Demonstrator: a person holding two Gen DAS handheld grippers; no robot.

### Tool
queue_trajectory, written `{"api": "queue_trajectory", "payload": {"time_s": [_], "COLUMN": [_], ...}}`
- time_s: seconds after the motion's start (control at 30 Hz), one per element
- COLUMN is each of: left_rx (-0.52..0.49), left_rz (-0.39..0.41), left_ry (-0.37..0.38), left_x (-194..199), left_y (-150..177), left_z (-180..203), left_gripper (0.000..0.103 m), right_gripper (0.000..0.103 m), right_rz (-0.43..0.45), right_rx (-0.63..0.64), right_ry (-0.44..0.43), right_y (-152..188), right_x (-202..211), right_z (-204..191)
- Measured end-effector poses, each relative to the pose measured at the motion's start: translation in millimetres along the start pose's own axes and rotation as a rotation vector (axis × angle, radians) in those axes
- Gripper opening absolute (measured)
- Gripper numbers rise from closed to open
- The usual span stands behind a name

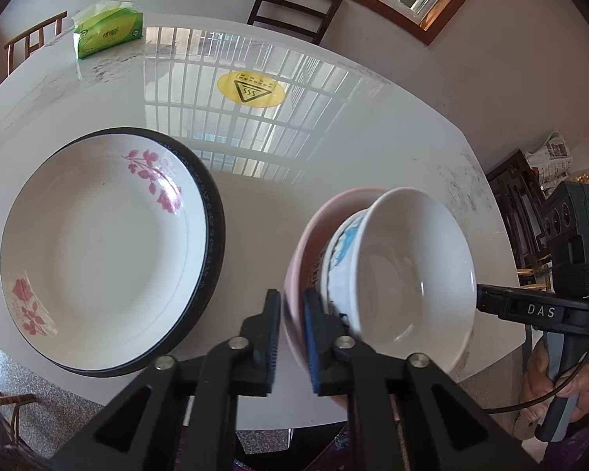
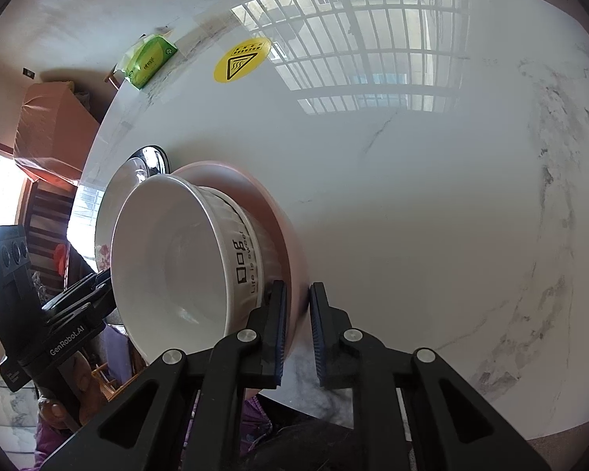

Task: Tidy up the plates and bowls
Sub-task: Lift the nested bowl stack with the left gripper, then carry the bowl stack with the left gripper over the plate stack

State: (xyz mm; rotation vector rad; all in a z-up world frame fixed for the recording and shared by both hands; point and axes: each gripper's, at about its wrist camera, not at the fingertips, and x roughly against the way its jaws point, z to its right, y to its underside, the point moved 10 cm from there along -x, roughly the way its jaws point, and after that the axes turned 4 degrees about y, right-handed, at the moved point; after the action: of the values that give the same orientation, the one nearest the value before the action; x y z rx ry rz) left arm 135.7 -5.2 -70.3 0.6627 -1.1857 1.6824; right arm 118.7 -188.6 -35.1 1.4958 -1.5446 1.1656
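Nearest to us, our left gripper [image 1: 292, 329] is closed down on the near rim of the pink bowl [image 1: 296, 274], one pad outside the rim and one inside. Our right gripper [image 2: 297, 329] pinches the opposite side of that same pink bowl [image 2: 290, 235], its jaws almost shut with the rim between them. The bowl is held between the two grippers, above the near part of the white marble table [image 1: 333, 149].

A white bowl [image 1: 416, 274] with blue printing on its outer wall sits nested inside the pink one; from the right wrist view its side [image 2: 251, 259] shows black lettering. We see a hand [image 1: 557, 388] around the grip of the right tool at the right edge of the left view.

To the left of the bowls, a white plate with pink flowers [image 1: 102, 243] lies on top of a dark-rimmed plate [image 1: 212, 212], both resting on the table and well apart from the held stack.

Farther on, a round yellow warning sticker [image 1: 251, 88] lies on the tabletop. Beyond it, near the far left edge, stands a green tissue pack [image 1: 108, 31], and dark wooden chairs [image 1: 294, 8] stand behind the table.
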Motion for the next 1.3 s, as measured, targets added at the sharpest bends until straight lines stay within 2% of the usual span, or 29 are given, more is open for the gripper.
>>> {"api": "queue_trajectory", "payload": {"time_s": [0.07, 0.17, 0.23, 0.4, 0.8, 1.3], "left_rx": [-0.015, 0.048, 0.045, 0.076, 0.082, 0.114], "left_rz": [0.029, 0.015, 0.022, 0.018, 0.045, 0.100], "left_ry": [-0.027, 0.019, 0.013, 0.026, 0.017, -0.024], "left_x": [0.5, -1.5, 0.2, 1.9, 11.3, 39.5], "left_y": [-2.3, -4.9, -5.3, -7.8, -18.4, -30.0], "left_z": [2.2, -3.2, -3.4, -7.3, -8.2, -19.3], "left_gripper": [0.008, 0.008, 0.007, 0.007, 0.007, 0.005], "right_gripper": [0.015, 0.015, 0.015, 0.016, 0.016, 0.017], "right_rz": [0.004, 0.014, 0.015, 0.025, 0.032, 0.033], "right_rx": [0.000, -0.021, -0.037, -0.038, -0.041, -0.033], "right_ry": [-0.028, -0.062, -0.087, -0.111, -0.136, -0.202], "right_y": [0.2, -0.8, -2.1, -5.8, -9.9, -20.0], "right_x": [0.0, 0.4, 0.9, 3.5, 6.7, 13.5], "right_z": [-1.2, 0.9, 2.6, -1.5, -5.8, -24.5]}}
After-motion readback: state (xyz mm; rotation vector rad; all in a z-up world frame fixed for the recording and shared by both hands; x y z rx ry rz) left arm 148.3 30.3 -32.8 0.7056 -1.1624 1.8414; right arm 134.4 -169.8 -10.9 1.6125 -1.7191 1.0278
